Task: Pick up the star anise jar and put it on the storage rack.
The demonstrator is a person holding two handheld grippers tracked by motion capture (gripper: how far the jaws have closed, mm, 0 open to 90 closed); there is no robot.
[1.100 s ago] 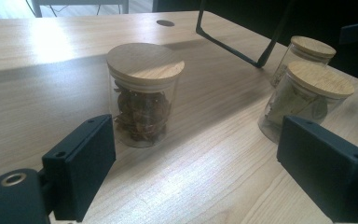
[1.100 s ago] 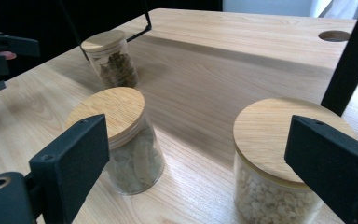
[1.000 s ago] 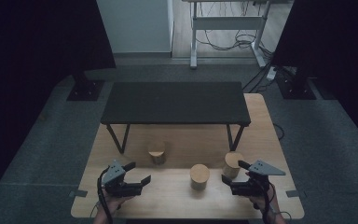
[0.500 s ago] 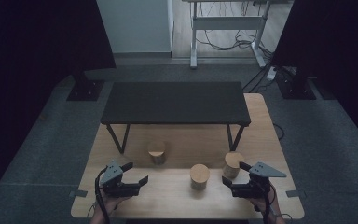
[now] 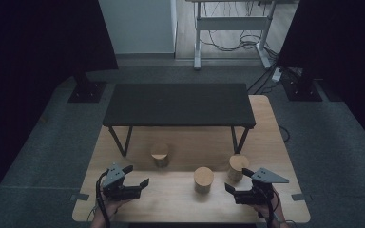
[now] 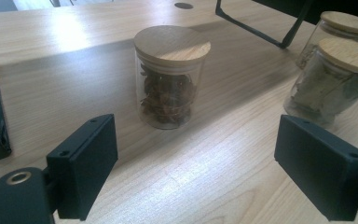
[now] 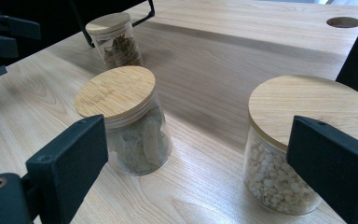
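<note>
Resting low over the near edge of the wooden table, both grippers are held clear of the three glass jars, none of which is gripped or touched.

Left gripper: jaws stand apart with nothing between them; they have just been closing a little. In the left gripper view the jar of dark brown spice stands upright ahead of the jaws, wooden lid on, well short of either pad. In the high view this jar sits nearest the black bench, just in front of its left leg.

Right gripper: jaws stand wide apart, nothing between the pads. In the right gripper view the jar of dried leaves stands ahead of the left-hand jaw, upright, lid on. The jar of pale granules stands just beyond the right-hand jaw, partly hidden by it; contact cannot be told from that view, though the high view shows a gap.

Jar positions on the table, high view: leaves jar in the middle, granules jar to its right and slightly farther back, near one another but apart. The dark-spice jar stands well to their left.
</note>
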